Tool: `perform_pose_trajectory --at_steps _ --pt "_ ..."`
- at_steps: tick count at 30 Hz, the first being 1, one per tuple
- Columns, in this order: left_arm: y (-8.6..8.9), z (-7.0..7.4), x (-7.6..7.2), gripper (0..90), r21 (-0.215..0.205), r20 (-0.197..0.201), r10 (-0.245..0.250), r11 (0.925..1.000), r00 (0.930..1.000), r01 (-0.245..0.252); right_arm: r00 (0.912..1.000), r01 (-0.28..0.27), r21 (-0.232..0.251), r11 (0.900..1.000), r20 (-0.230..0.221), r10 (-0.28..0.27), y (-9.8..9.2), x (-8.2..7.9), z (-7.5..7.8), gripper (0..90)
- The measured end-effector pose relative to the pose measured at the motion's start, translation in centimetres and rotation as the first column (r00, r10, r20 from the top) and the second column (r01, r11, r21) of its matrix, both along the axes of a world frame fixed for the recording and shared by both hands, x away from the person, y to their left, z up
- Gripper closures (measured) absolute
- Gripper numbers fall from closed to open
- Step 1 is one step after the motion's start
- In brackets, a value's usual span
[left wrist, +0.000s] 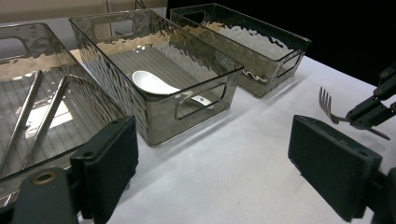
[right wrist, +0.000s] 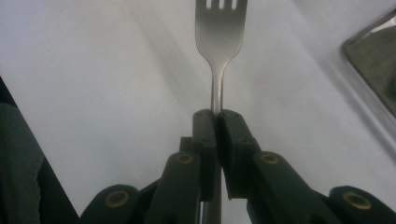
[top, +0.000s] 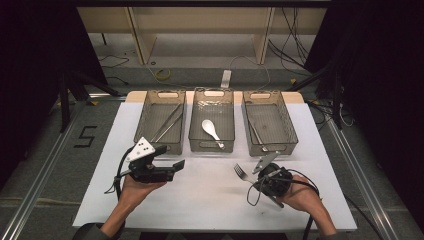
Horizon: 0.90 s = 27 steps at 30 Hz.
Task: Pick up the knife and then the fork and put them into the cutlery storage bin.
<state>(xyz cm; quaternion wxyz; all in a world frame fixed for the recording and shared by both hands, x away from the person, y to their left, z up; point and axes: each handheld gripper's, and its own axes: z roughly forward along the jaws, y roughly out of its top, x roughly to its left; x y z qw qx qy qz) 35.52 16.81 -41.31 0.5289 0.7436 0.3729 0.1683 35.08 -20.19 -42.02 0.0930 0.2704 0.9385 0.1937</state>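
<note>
**Fork gripped ahead of sorting into bins**

The right claw [right wrist: 215, 116] is clamped on the handle of the fork [right wrist: 220, 28], holding it above the white table [top: 210, 195] in front of the right bin [top: 287, 130], probably its destination. The left claw [left wrist: 212, 163] hangs open and empty. The other bins separate a spoon [top: 210, 129] and tongs [top: 167, 122].

Left gripper [top: 172, 165]: black body, broad flat rectangular pads [left wrist: 109, 161], grey three-cornered plate [top: 140, 149] with dark dots, black cable [top: 119, 172] trailing. Right gripper [right wrist: 217, 122]: black linked jaws, brass-coloured pivot rivets [right wrist: 185, 158], small screws at tips, looped black cable [top: 307, 181]. Dark grey-green sleeve cuffs [top: 90, 232].
</note>
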Motion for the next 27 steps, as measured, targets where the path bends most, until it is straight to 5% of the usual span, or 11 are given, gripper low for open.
perform_pose_trajectory --at_steps 11,16,20,27 --pt "0.0 0.0 0.1 15.5 -0.009 -0.001 0.003 1.0 1.0 -0.003 0.9934 0.093 0.089 0.992 0.058 -0.099 -2.3 3.0 2.9 85.7" --pt "0.1 0.0 0.1 15.5 -0.008 0.002 0.004 1.0 1.0 -0.004 0.9851 0.141 0.125 0.982 0.081 -0.152 -3.0 4.5 3.8 85.7" --pt "0.1 0.0 0.1 15.5 -0.011 0.0 0.006 0.9999 1.0 -0.006 0.9717 0.181 0.111 0.977 0.133 -0.195 -3.1 5.4 4.5 85.7" --pt "0.0 0.0 0.0 15.5 -0.008 0.003 0.003 1.0 1.0 -0.002 0.9667 0.189 0.15 0.97 0.145 -0.211 -3.2 6.8 6.0 85.7"
